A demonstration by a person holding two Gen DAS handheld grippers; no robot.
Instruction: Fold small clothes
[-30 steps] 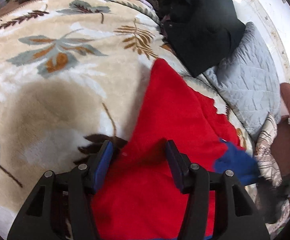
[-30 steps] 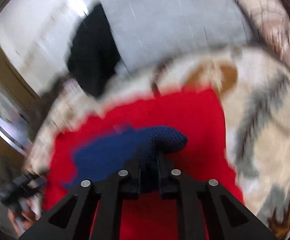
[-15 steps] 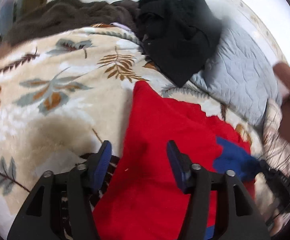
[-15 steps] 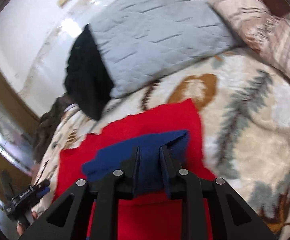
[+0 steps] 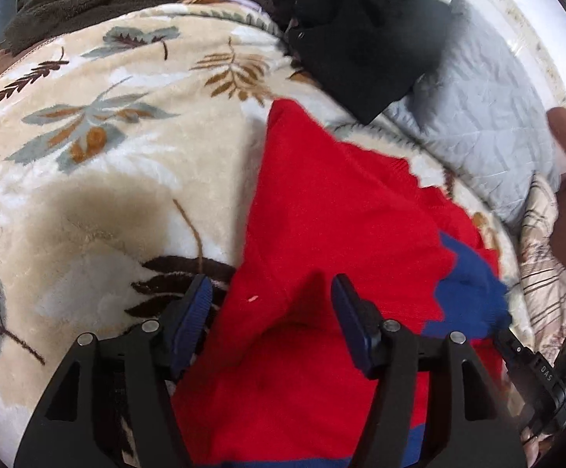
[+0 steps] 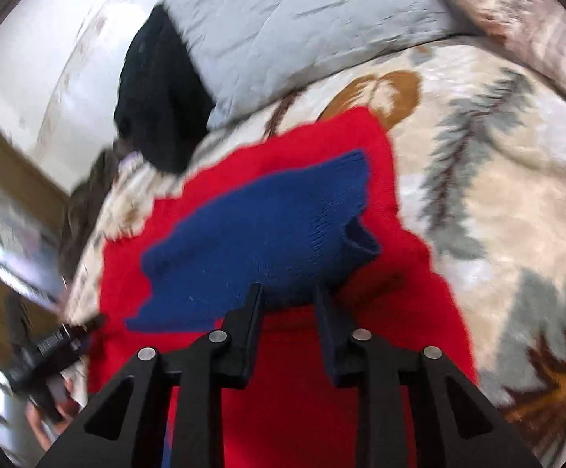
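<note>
1 red sweater (image 5: 322, 210) with 1 blue sleeve (image 6: 259, 234) folded over its body, flat on leaf-print blanket (image 5: 99, 179). 1 black garment (image 5: 361, 31), 1 grey quilted pillow (image 5: 485, 124), 1 striped pillow (image 6: 517, 19) at bed head. Left gripper (image 5: 269, 312): fingers spread, red fold between, pads not pressing. Right gripper (image 6: 287, 304): jaws opening, blue cuff edge just beyond tips, contact unclear. Sweater hem cut off below; right view motion-blurred.
</note>
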